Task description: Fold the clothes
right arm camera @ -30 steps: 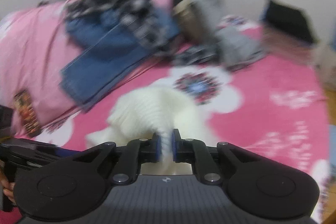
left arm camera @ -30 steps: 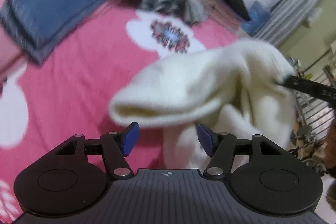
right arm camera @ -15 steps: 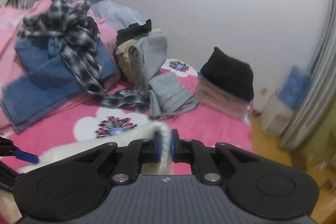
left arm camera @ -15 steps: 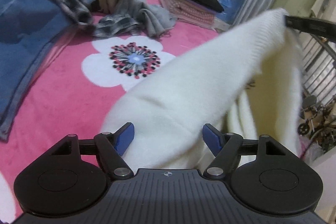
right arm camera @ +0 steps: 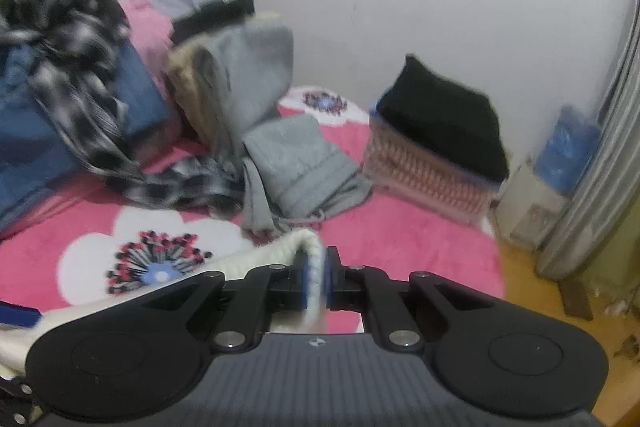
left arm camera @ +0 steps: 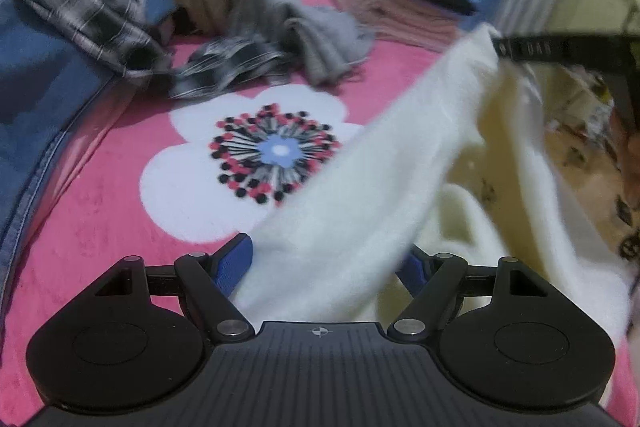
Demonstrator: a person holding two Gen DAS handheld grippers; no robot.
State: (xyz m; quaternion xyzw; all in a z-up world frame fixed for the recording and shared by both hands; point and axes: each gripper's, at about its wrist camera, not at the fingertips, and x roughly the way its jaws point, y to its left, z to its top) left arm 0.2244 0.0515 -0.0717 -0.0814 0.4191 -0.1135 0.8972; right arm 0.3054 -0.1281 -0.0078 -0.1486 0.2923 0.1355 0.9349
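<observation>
Above the pink flowered bed (left arm camera: 100, 227), a cream knitted garment (left arm camera: 360, 211) hangs stretched: right gripper (right arm camera: 316, 283) pinches its edge, while left gripper (left arm camera: 328, 263), jaws wide, seemingly lets cloth drape through, probably to spread it for folding.

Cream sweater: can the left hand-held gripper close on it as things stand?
Probably yes. The cream sweater already drapes between the open fingers of the left hand-held gripper, with nothing in between. The right hand-held gripper pinches another edge, holding it up.
</observation>
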